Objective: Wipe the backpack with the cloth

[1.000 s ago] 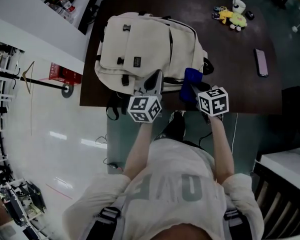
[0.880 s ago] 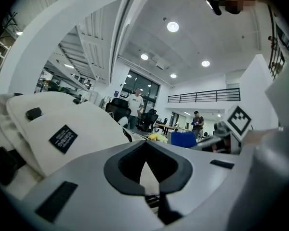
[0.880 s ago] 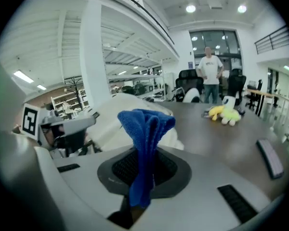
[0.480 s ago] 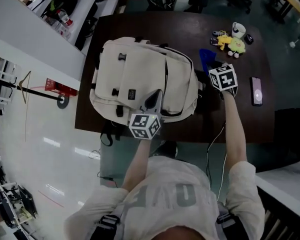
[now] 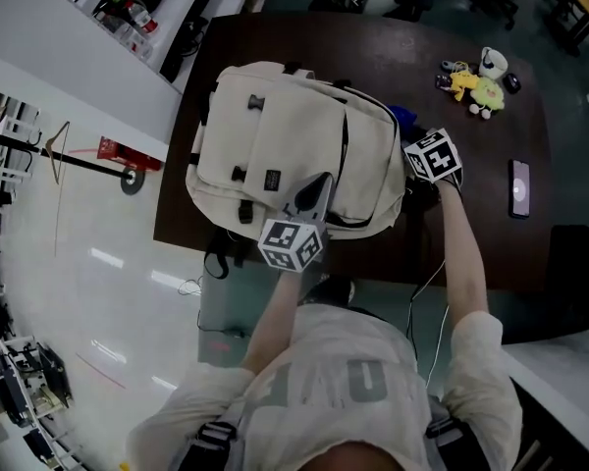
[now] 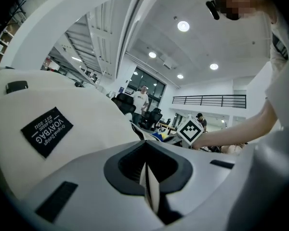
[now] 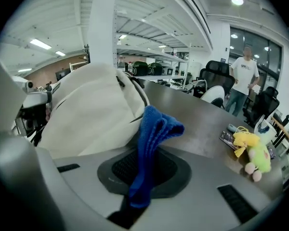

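Note:
A cream backpack (image 5: 294, 155) lies flat on the dark table (image 5: 471, 234). My left gripper (image 5: 314, 192) rests on the bag's near edge. In the left gripper view the left gripper (image 6: 148, 179) is shut on a thin cream strip of the backpack (image 6: 62, 129), beside its black label (image 6: 46, 131). My right gripper (image 5: 424, 143) is at the bag's right side, shut on the blue cloth (image 5: 404, 117). In the right gripper view the cloth (image 7: 153, 134) sticks up folded from the right gripper (image 7: 142, 177), close against the backpack (image 7: 91, 114).
A yellow plush toy (image 5: 479, 87) with a white cup (image 5: 493, 62) sits at the table's far right, also seen as the toy (image 7: 253, 153). A phone (image 5: 520, 187) lies right of my right arm. A red item (image 5: 116, 151) is on the floor at left. A person (image 7: 243, 78) stands far off.
My right gripper carried the blue cloth from the table's near edge up along the backpack's right side, then drew in against the bag. The left gripper stayed on the bag's near edge.

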The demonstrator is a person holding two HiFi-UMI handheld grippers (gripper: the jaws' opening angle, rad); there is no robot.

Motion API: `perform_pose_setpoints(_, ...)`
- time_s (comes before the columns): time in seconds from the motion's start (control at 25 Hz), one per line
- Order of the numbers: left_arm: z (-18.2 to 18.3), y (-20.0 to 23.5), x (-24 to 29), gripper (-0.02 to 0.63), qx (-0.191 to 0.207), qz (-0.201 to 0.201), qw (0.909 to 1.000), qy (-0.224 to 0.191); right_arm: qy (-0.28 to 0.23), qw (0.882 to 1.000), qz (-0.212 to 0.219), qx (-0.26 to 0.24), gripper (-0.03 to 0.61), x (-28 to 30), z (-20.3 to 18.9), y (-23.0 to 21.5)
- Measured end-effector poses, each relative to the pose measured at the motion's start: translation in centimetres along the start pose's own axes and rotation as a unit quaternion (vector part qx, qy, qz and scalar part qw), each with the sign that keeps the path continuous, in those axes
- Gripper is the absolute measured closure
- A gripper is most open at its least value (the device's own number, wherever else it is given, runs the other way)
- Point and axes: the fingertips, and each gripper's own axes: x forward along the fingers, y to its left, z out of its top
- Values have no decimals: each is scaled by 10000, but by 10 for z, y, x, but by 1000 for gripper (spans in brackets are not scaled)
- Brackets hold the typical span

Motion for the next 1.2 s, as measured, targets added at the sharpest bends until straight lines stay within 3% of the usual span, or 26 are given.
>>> perform_pose_setpoints(0.52,-1,-2,-4,609,-10,-266,9996,-84,297,9917,-312,-1211,537,-66,-39,75)
perform_pose_setpoints(0.92,-9,-14,-2,609,438,-451,9979,133,398,9919,-365,-1149,537,-97,-77,138)
perform_pose_setpoints(1.2,-5,-3,-5,609,70,-359,9993,-28,405,9922,-293,-1141,537,-103,-91,172)
